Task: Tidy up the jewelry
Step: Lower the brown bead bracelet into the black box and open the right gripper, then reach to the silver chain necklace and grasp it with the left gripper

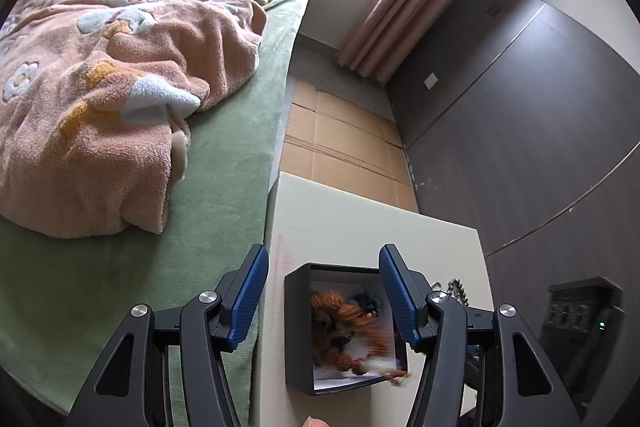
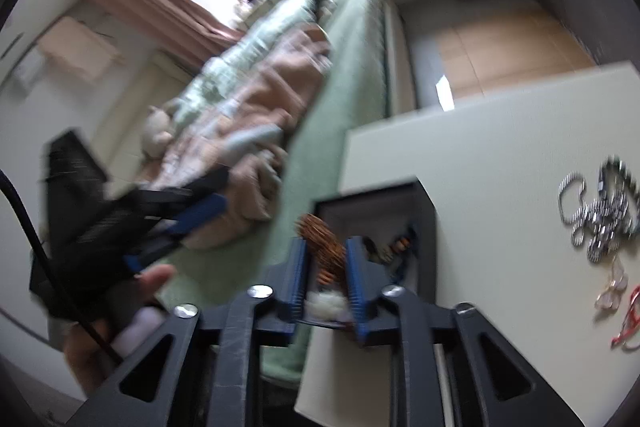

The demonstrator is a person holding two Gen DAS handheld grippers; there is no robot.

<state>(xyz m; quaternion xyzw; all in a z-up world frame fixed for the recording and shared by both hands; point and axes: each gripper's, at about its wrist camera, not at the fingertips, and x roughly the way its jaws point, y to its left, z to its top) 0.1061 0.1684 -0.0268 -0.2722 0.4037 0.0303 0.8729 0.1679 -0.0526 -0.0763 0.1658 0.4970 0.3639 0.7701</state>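
Right gripper (image 2: 323,275) is hanging unclenched around an orange beaded piece (image 2: 322,239) over the black box (image 2: 426,227); left gripper (image 1: 320,301) is gaping empty; silver chains (image 2: 600,215) are lying beside.

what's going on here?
A person with a gripper in each hand is sorting jewelry into a black box on a white table. An orange braided piece sits between the right gripper jaws over the box; whether they still pinch it is unclear through the blur. The left gripper hangs open over the box, holding nothing. Silver chains and red pieces lie loose on the table.
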